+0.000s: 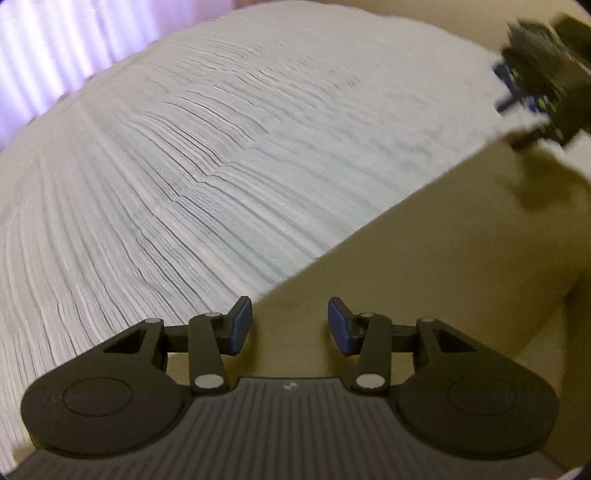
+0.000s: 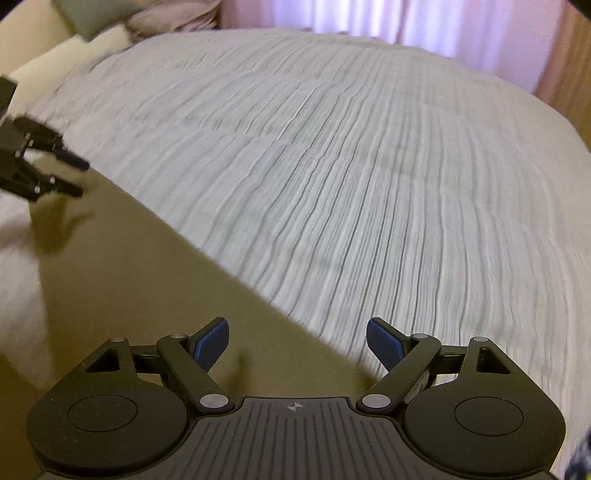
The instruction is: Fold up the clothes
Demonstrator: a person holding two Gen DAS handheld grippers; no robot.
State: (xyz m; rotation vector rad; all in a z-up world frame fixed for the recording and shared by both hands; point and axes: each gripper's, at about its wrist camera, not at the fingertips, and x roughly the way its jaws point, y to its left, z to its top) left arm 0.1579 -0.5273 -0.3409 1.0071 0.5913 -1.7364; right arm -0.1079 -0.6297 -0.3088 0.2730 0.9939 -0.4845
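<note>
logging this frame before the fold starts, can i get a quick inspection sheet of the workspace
surface: bed under a pale ribbed cover, blurred by motion
job's things: olive-tan cloth spread flat at the near edge of the cover
clutter: nothing seen
grippers: left hand-held gripper open, empty; right hand-held gripper open, empty; both over the cloth edge
cables: nothing seen
surroundings: bright curtains behind the bed; pillows at far left
</note>
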